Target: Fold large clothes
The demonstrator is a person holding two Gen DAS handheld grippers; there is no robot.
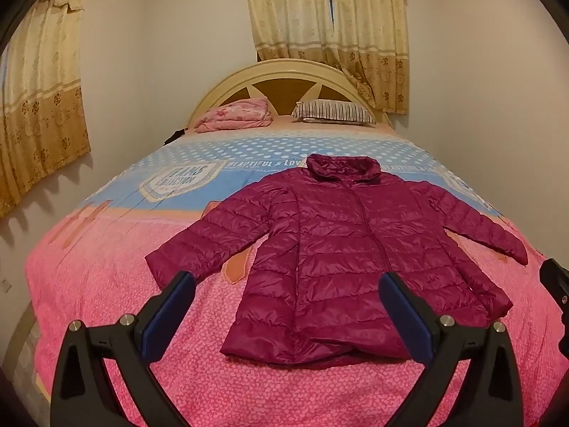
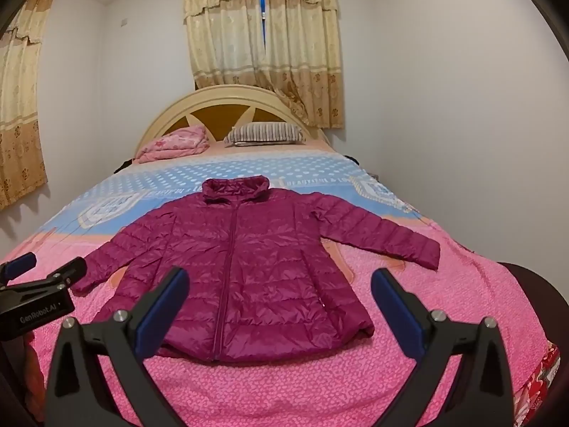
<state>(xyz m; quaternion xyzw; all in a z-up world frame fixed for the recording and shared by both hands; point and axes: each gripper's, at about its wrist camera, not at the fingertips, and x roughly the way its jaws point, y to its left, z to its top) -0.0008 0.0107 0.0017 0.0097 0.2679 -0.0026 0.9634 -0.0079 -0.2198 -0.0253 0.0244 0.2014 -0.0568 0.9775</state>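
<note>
Nearest to us, our left gripper hangs above the foot of the bed with its blue-padded fingers spread wide and nothing between them. Our right gripper is spread just as wide and also empty, held beside the left one. Beyond both lies the magenta puffer jacket, flat on the pink bedspread, front up, zipped, collar toward the headboard and both sleeves angled outward. Neither gripper touches it. Farther up the bed we see a blue dotted band of the cover, a folded pink blanket and a striped pillow under beige curtains.
</note>
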